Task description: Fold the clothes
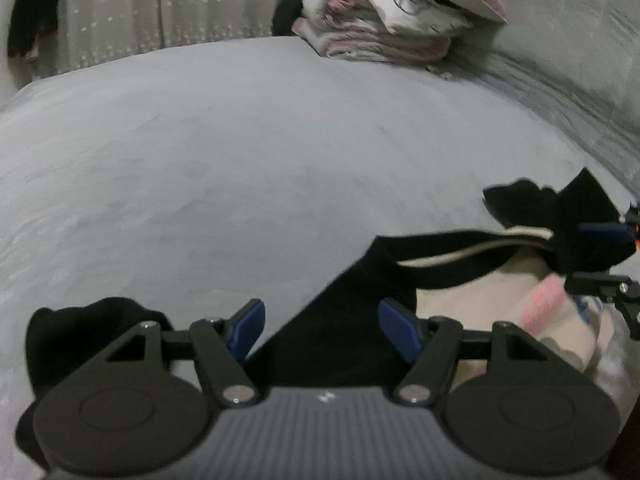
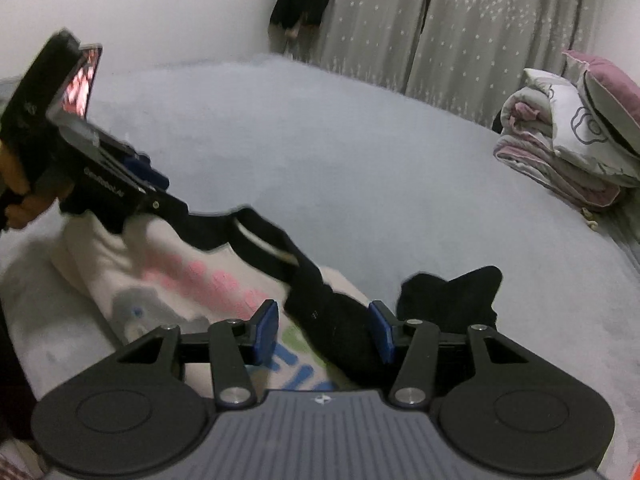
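On the soft grey bed [image 1: 240,152], both the left hand-held gripper [image 1: 322,330] and right hand-held gripper [image 2: 325,330] stand spread over a limp black-trimmed cream garment [image 2: 120,264], folded quilts [image 1: 372,28] at one o'clock.

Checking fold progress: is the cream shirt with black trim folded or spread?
Neither: the cream shirt with black trim lies bunched, sleeves askew, on the grey bedspread.

Both grippers' fingers [image 1: 250,326] [image 2: 266,330] parted.
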Motion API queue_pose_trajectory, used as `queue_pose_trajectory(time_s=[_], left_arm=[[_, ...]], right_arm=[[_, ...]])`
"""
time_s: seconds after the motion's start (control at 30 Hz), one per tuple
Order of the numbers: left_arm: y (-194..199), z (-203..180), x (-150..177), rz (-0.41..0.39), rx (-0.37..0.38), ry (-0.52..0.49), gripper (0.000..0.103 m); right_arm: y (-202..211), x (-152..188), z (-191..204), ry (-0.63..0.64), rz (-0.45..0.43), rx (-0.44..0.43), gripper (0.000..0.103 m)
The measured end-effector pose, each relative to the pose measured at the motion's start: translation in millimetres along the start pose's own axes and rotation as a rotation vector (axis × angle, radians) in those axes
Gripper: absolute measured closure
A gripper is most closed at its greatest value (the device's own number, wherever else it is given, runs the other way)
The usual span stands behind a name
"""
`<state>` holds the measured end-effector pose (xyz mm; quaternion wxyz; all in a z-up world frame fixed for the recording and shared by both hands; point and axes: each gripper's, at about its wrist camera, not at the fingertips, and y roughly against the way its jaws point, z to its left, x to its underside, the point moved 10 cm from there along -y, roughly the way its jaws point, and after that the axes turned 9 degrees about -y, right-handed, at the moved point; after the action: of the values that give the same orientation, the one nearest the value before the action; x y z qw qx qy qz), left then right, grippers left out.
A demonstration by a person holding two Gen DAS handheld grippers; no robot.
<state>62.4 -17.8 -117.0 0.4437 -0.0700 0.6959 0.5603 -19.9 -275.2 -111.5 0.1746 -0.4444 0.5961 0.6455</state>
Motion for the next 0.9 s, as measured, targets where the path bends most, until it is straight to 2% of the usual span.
queue_pose_trajectory(time_s=[0.2, 0.3, 0.4, 0.47, 0.53, 0.7, 0.9], left_arm=[[-15, -5, 4, 0.033, -0.003, -0.013, 0.043], [-21, -6, 6, 0.049, 0.008, -0.004, 0.049], [-23, -3, 6, 0.055, -0.002, 0.006, 0.067], [-23, -1, 5, 0.057, -0.019, 0.011, 0.088], [-22, 1, 4, 0.057, -0.033, 0.018, 0.094], [-14, 6, -5, 0.027, -0.104, 0.039, 0.095], [2, 18, -42, -0.038, -0.207, 0.034, 0.095]], right_arm=[[-7, 6, -15, 0.051, 0.006, 0.119, 0.055], [-6, 0, -26, 0.017, -0.009, 0.14, 0.073], [-3, -5, -36, -0.029, -0.031, 0.155, 0.086], [0, -9, -38, -0.061, -0.044, 0.157, 0.087], [3, -13, -39, -0.091, -0.057, 0.16, 0.089], [1, -26, -41, -0.141, -0.087, 0.184, 0.089], [-12, -59, -51, -0.231, -0.091, 0.208, 0.09]])
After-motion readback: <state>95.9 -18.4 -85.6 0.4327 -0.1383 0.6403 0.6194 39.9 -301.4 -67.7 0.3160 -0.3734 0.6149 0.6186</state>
